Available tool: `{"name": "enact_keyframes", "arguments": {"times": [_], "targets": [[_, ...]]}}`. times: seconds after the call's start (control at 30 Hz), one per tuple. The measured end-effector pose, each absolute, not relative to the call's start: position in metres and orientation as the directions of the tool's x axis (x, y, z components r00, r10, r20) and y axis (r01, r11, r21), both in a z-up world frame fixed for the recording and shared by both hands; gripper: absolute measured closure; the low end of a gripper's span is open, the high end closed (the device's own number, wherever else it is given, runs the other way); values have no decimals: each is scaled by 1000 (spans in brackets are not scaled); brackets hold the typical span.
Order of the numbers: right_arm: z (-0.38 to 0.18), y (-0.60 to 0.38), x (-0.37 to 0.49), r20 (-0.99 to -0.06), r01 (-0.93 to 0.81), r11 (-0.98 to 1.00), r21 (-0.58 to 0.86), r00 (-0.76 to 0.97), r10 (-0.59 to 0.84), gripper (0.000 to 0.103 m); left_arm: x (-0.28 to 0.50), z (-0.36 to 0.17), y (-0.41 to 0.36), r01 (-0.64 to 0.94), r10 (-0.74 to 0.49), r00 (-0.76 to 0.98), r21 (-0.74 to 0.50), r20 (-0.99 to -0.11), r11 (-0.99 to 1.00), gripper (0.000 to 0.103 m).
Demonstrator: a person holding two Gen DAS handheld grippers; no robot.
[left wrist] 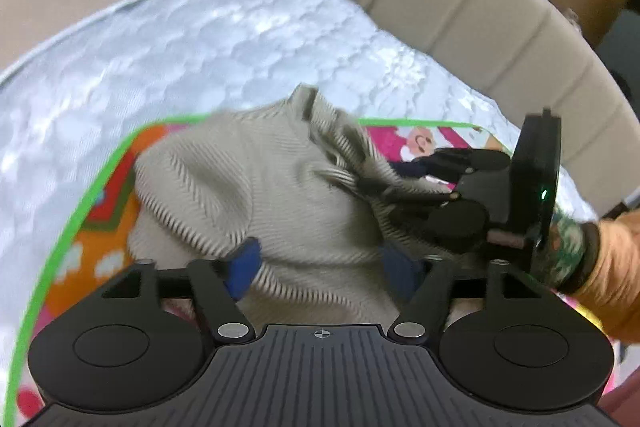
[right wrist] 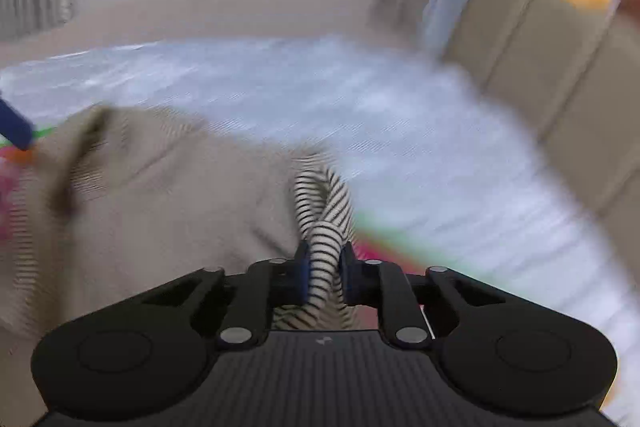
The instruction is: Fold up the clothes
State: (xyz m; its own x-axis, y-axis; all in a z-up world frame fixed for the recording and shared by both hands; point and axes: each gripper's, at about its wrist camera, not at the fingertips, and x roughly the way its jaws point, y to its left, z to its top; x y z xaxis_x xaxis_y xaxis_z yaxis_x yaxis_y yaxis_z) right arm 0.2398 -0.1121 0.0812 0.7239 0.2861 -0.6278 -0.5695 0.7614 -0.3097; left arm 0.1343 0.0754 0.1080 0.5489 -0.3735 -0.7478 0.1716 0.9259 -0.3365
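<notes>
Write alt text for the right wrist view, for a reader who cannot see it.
The right gripper is shut on a bunched fold of a striped beige garment, which trails away to the left over a colourful mat on a white quilted bed. The picture is blurred; a padded beige headboard curves along the right.

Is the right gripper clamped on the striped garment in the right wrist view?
Yes, the right gripper has its blue pads pressed against a bunched fold of the striped garment.
</notes>
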Motion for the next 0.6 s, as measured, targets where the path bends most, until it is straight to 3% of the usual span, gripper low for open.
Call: {"name": "enact_keyframes", "arguments": {"times": [0.1, 0.23, 0.3, 0.33, 0.4, 0.5, 0.6], "targets": [[79, -129, 282, -600, -484, 793, -370, 776, 194, 93, 135, 107, 69, 274, -373, 588, -257, -717, 927, 9], [35, -133, 327, -629, -465, 758, -457, 772, 94, 92, 156, 83, 56, 310, -352, 571, -203, -741, 929, 8], [14, -135, 344, -642, -460, 746, -481, 764, 58, 84, 171, 69, 55, 276, -334, 555, -209, -762, 938, 8], [15, -140, 347, -638, -449, 765, -462, 767, 66, 80, 178, 64, 56, 255, -318, 550, -207, -773, 945, 8], [31, -150, 342, -615, -418, 812, -406, 783, 95, 60, 190, 54, 59, 205, -280, 543, -199, -791, 958, 8], [64, -166, 311, -576, -405, 855, -323, 801, 162, 53, 196, 47, 67, 154, -232, 548, -176, -804, 972, 8], [88, -175, 259, -579, -532, 810, -246, 751, 318, 52, 196, 45, 75, 116, -191, 552, -152, -812, 982, 8]]}}
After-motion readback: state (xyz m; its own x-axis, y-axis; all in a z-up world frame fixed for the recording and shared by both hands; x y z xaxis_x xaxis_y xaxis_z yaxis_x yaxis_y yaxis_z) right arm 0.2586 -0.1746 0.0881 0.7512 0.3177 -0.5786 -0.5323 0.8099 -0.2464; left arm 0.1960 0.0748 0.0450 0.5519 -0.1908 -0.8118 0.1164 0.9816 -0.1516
